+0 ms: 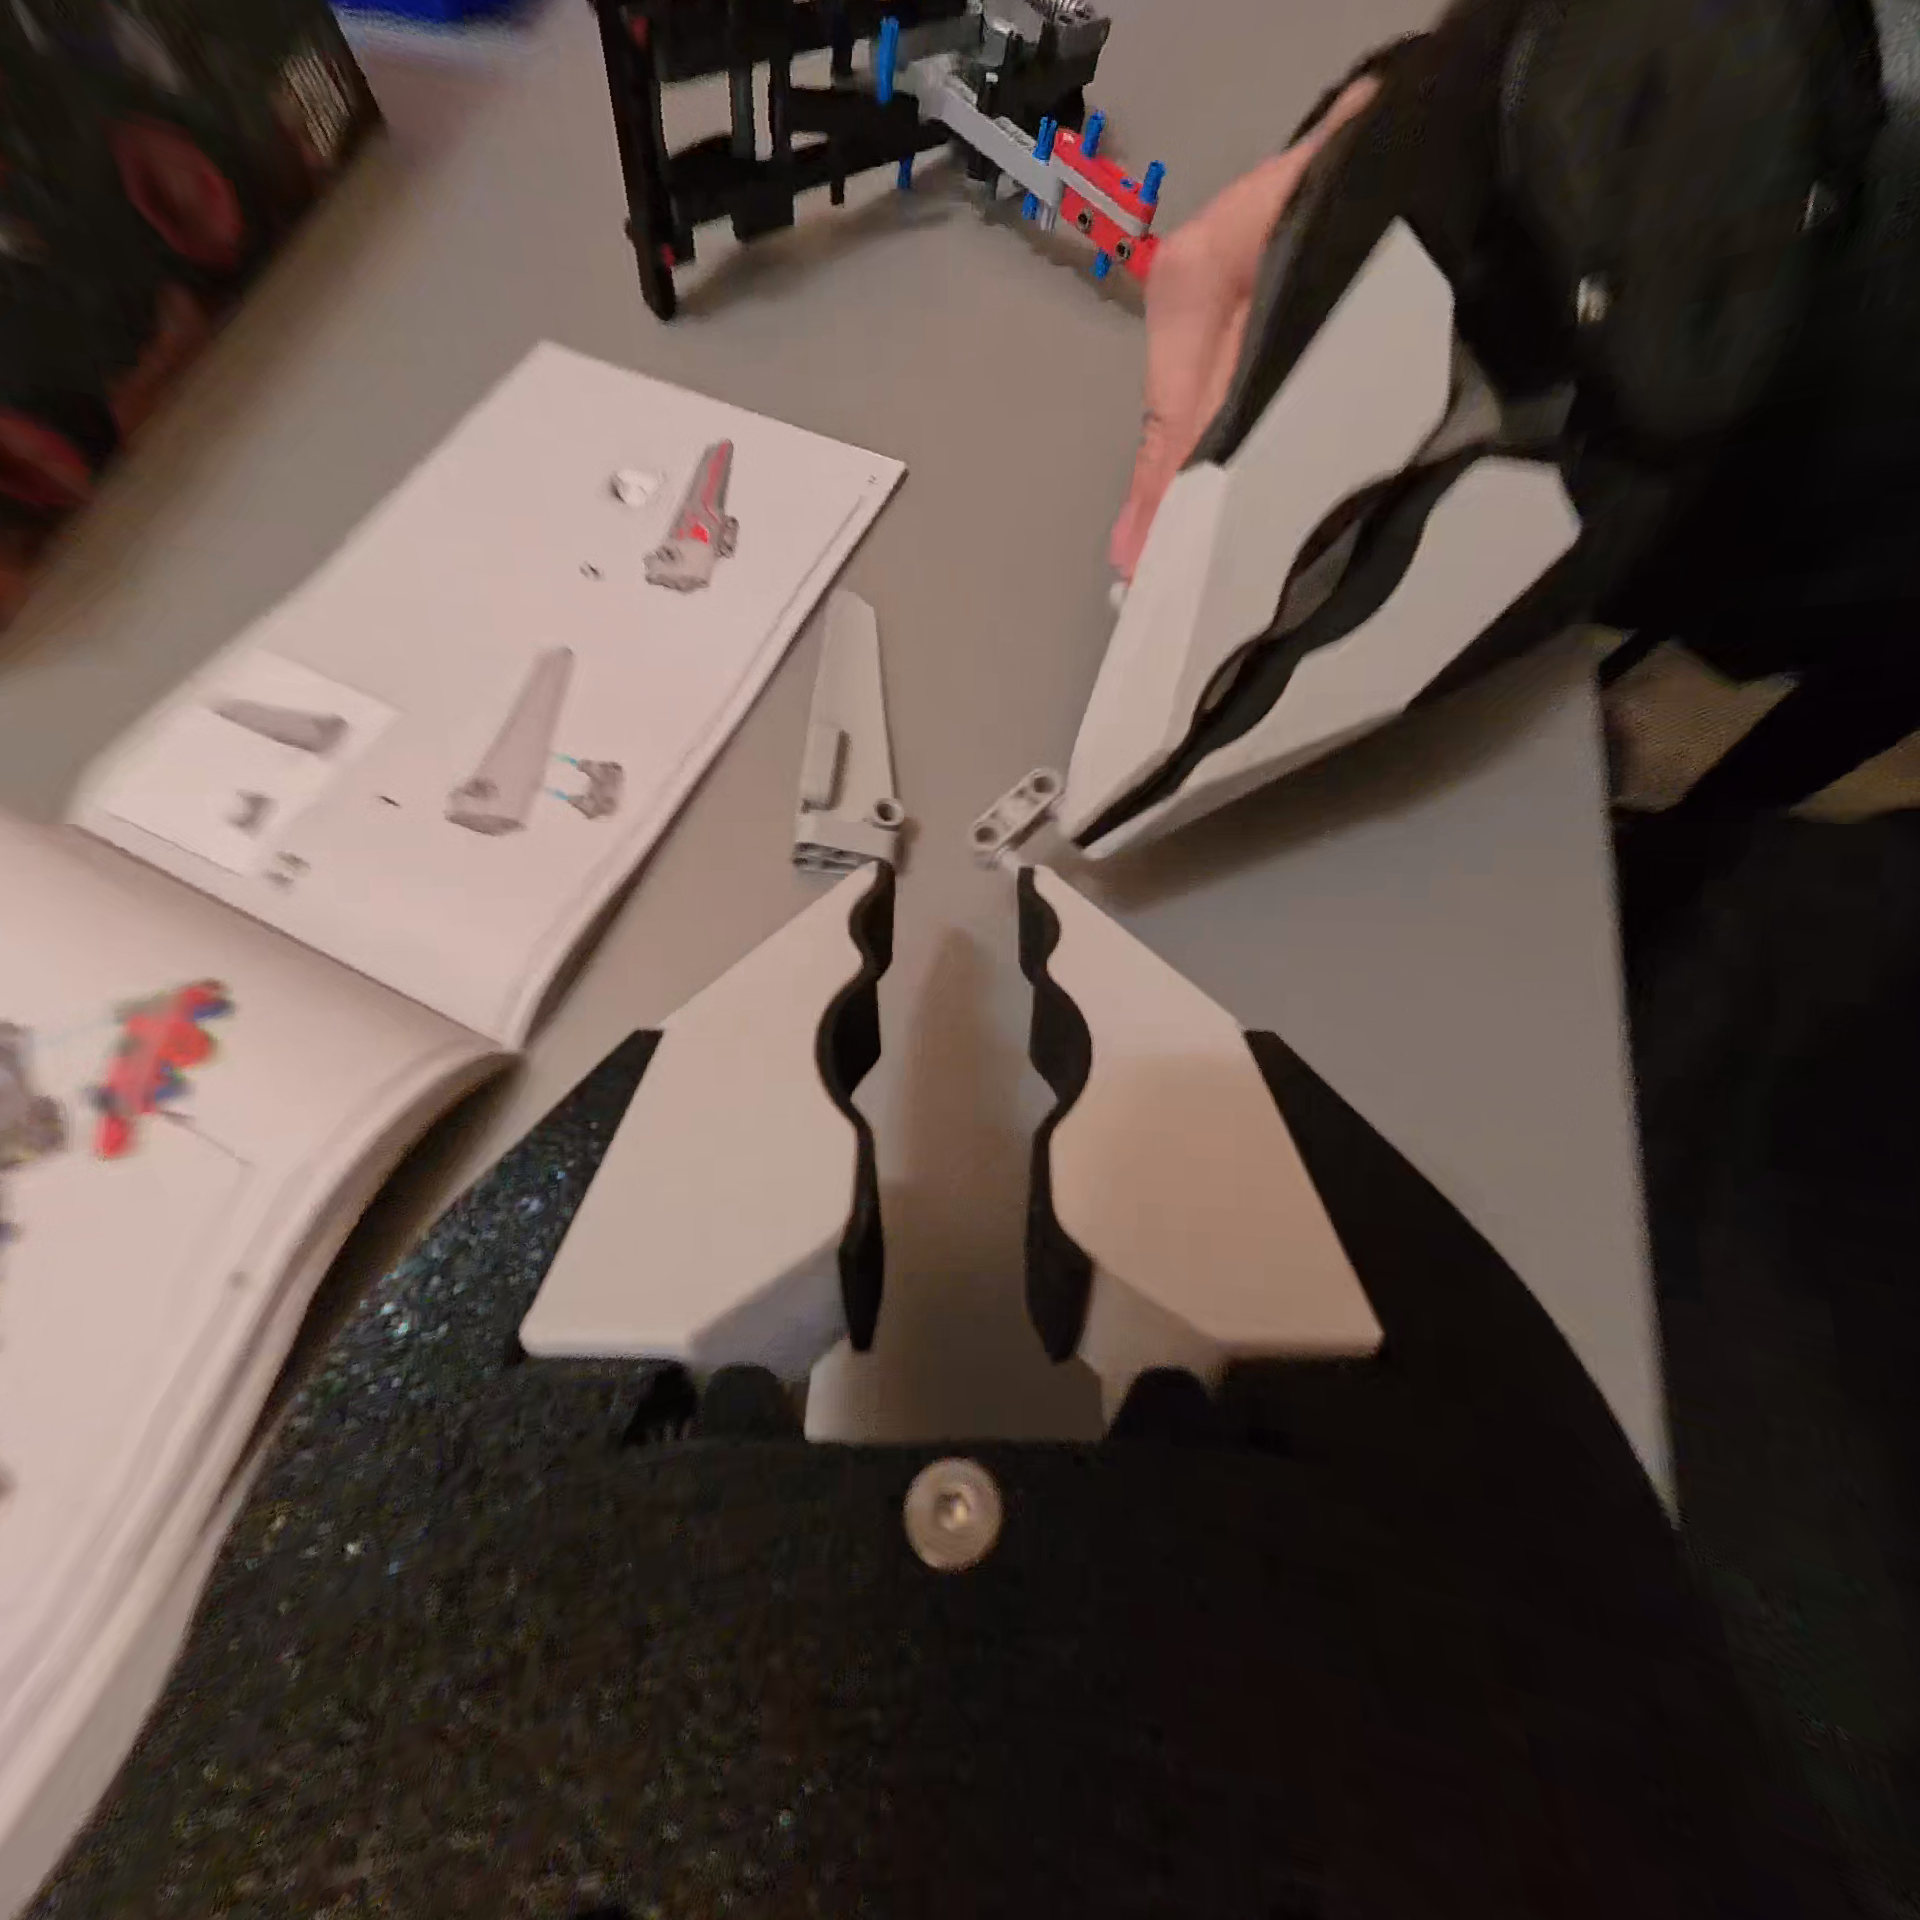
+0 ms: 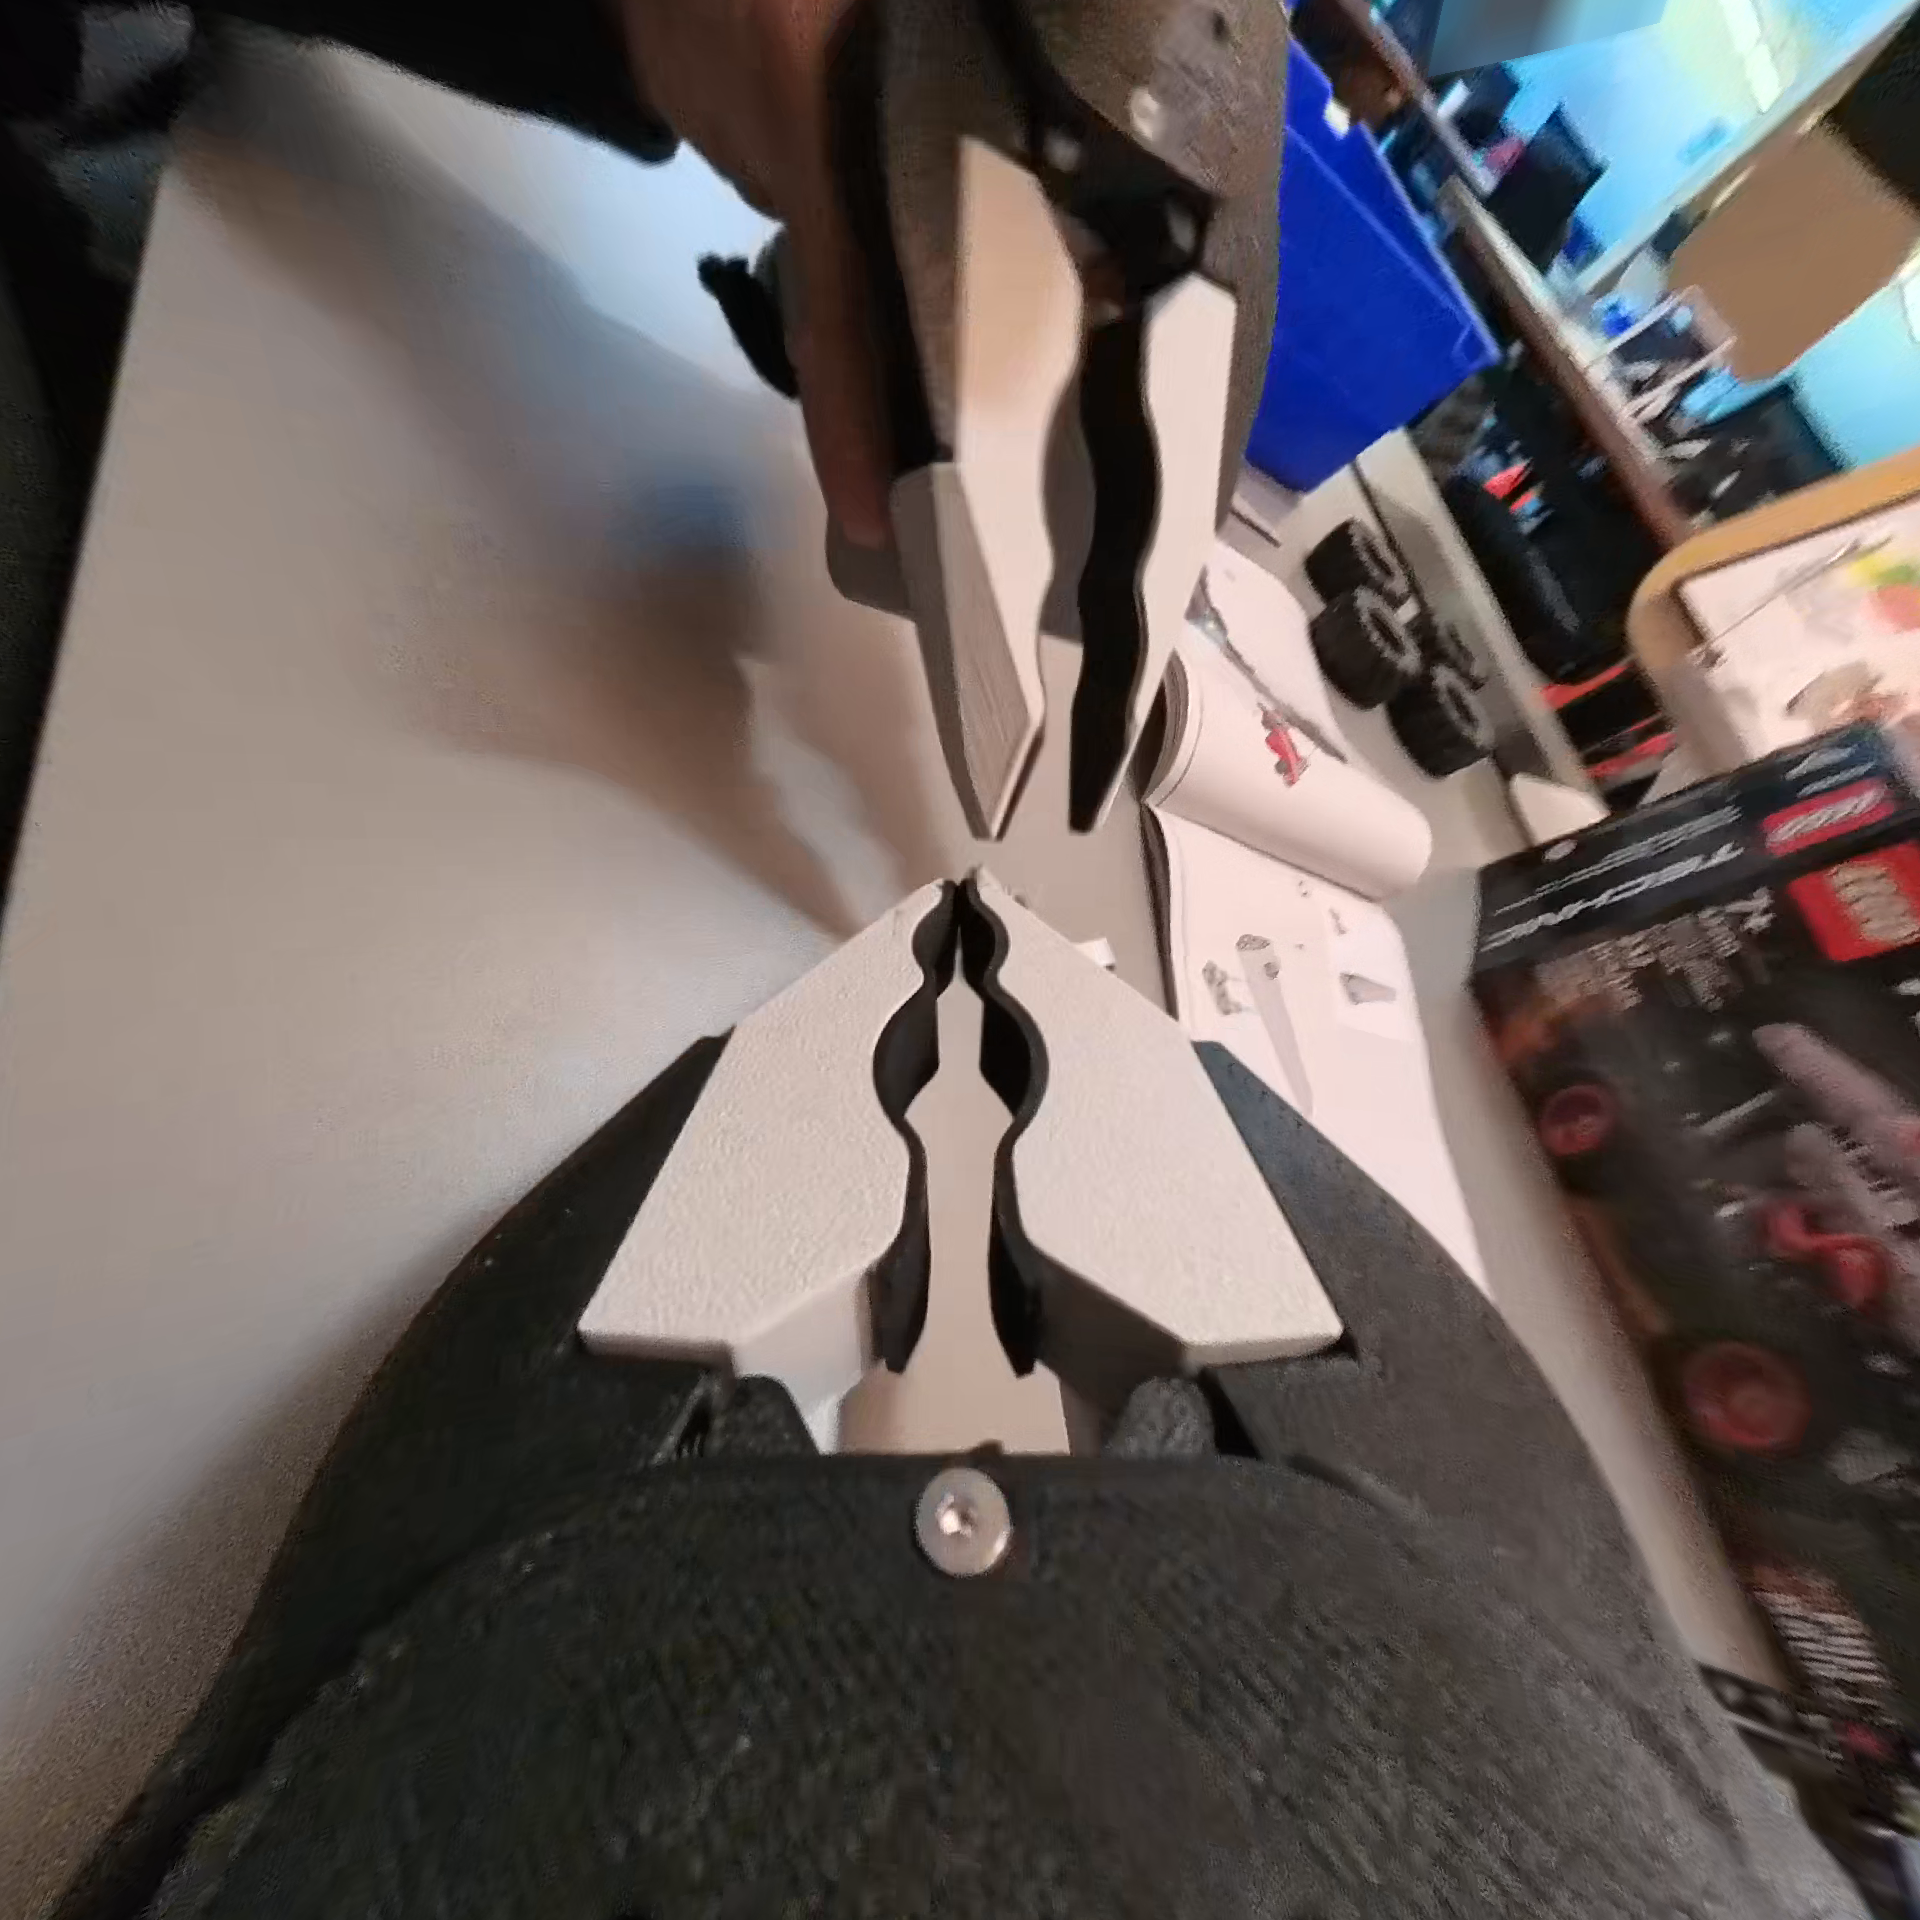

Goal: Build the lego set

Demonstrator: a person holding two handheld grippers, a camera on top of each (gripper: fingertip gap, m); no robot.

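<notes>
My left gripper [image 1: 956, 881] is open and empty, low over the grey table [image 1: 987, 395]. Just past its left fingertip lies a long light-grey panel [image 1: 847, 717]. My right gripper [image 2: 961, 896] is shut; in the left wrist view it [image 1: 1075, 836] comes in from the upper right with a small grey two-hole connector [image 1: 1018, 805] sticking out of its tips, beside my left gripper's right fingertip. The connector is almost hidden in the right wrist view. There my left gripper [image 2: 1042, 826] hangs open just beyond my right tips. A partly built black frame [image 1: 790, 145] with a red beam [image 1: 1107, 197] stands at the back.
An open instruction booklet [image 1: 468, 675] lies left of the panel, also in the right wrist view [image 2: 1299, 790]. The set's dark box [image 2: 1714, 1039], black tyres [image 2: 1392, 644] and a blue bin [image 2: 1361, 312] stand beyond. A person's hand [image 1: 1195, 343] holds the right gripper. The table edge [image 1: 1610, 935] runs close on the right. Only a small space, under 4 cm, lies between the two pairs of fingers.
</notes>
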